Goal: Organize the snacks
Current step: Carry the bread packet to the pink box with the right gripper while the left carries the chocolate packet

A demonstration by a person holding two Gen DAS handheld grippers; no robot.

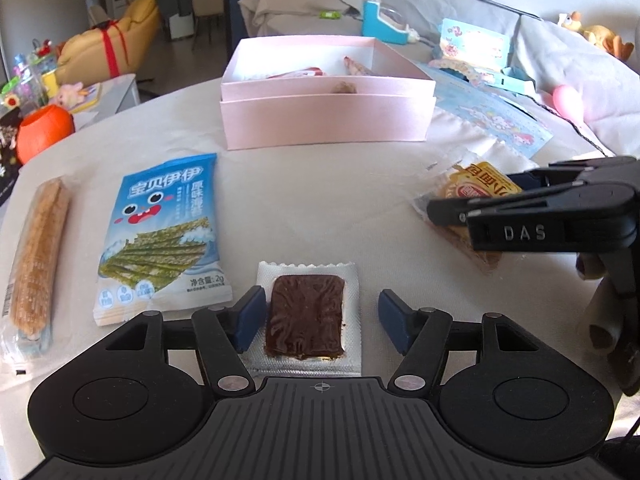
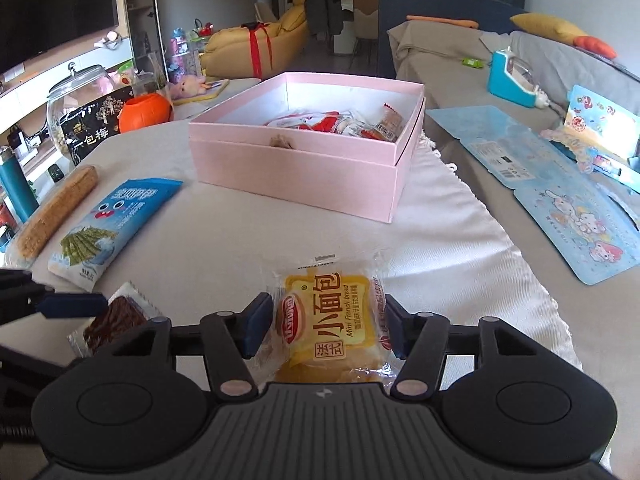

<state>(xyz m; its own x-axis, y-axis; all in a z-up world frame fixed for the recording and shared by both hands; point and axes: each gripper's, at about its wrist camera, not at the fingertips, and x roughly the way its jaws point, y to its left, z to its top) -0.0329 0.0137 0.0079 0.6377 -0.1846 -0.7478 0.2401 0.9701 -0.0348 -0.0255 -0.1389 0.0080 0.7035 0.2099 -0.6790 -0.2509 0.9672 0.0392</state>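
two grippers sit low over the table cloth [image 1: 320, 184], both tilted down toward it. your left gripper [image 1: 322, 320] is released, jaws spread wide: the brown bar packet [image 1: 306, 316] lies flat between them, its foil edge just beside the pad at 9 o'clock and clear of the pad at 3 o'clock. at 9 to 10 o'clock from it lie the long cracker stick [image 1: 38, 256] and, next right, the blue seaweed packet [image 1: 164, 232], near each other but apart. the pink box [image 1: 326, 120] stands open at 12 o'clock with bare cloth between it and you; a few wrapped snacks lie inside. your right gripper [image 2: 326, 328] comes in from 3 o'clock and is clenched on the yellow bread packet [image 2: 332, 328], both pads pressing its wrapper. from that gripper the box [image 2: 296, 172] is at 12 o'clock across open cloth, and the cloth's fringed edge [image 2: 552, 300] runs off at 2 o'clock.
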